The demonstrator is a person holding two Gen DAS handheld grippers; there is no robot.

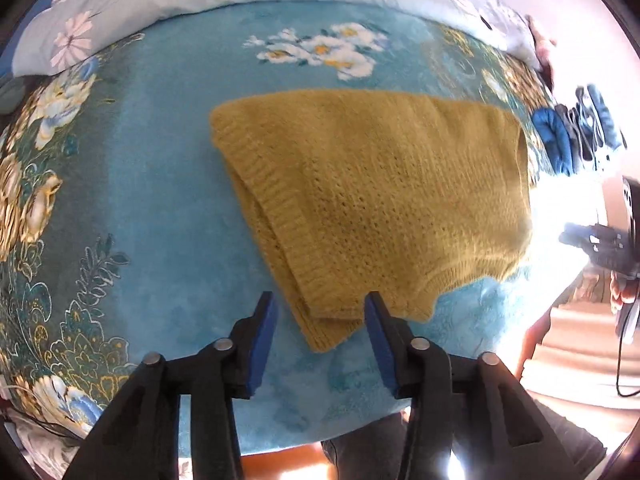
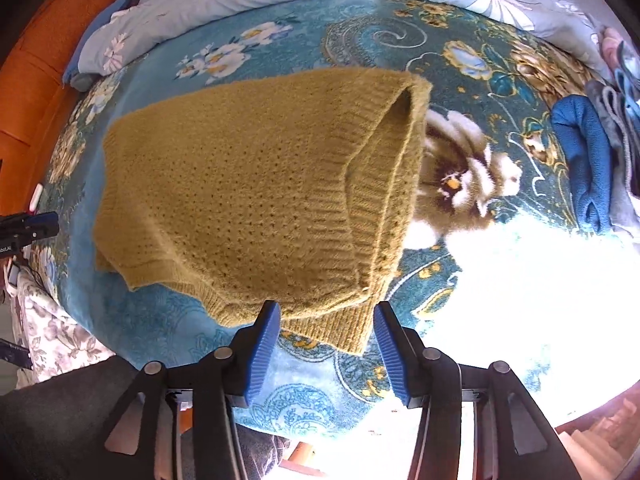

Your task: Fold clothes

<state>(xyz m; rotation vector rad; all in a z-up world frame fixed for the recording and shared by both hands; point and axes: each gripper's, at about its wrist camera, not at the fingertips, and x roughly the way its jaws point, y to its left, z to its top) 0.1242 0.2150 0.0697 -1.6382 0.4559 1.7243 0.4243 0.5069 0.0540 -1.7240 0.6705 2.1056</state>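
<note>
One mustard knit sweater [image 1: 372,200], folded, lies flat on the teal floral blanket [image 1: 168,184]. My left gripper [image 1: 320,312] is spread, its two blue pads either side of the near corner, not pressing it. My right gripper [image 2: 326,320] is spread too, straddling the ribbed hem. One blue garment [image 2: 588,164] sits apart by the edge.
</note>
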